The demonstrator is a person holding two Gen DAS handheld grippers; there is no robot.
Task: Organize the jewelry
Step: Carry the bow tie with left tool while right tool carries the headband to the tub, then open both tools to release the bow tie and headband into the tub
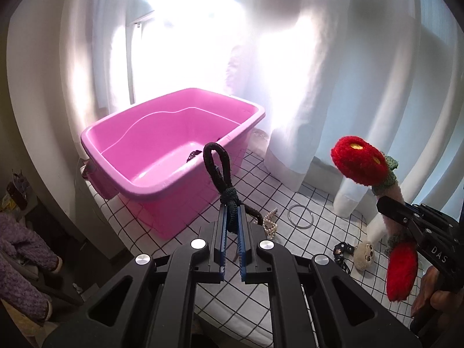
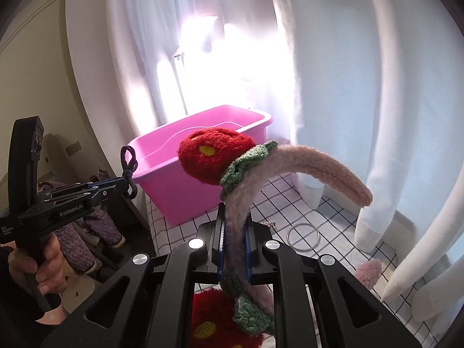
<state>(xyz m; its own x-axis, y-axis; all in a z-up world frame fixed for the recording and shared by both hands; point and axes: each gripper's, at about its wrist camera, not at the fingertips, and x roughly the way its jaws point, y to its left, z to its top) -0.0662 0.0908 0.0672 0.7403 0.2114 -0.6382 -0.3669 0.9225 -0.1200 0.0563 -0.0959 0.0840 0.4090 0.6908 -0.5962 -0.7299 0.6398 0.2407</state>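
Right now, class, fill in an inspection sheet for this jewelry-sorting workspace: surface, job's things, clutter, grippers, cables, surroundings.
Surface: white cloth with black grid lines, covering a raised top.
Job's things: pink plastic tub with one small dark item inside; silver metal ring, pearl bead strand and dark chain on the cloth.
Clutter: small round beige plush by the chain.
Grippers: left gripper shut on a black knotted hair tie; right gripper shut on a fuzzy pink headband with red knitted flowers.
Cables: nothing seen.
Surroundings: white curtains against a bright window; purple fleece fabric lower left.
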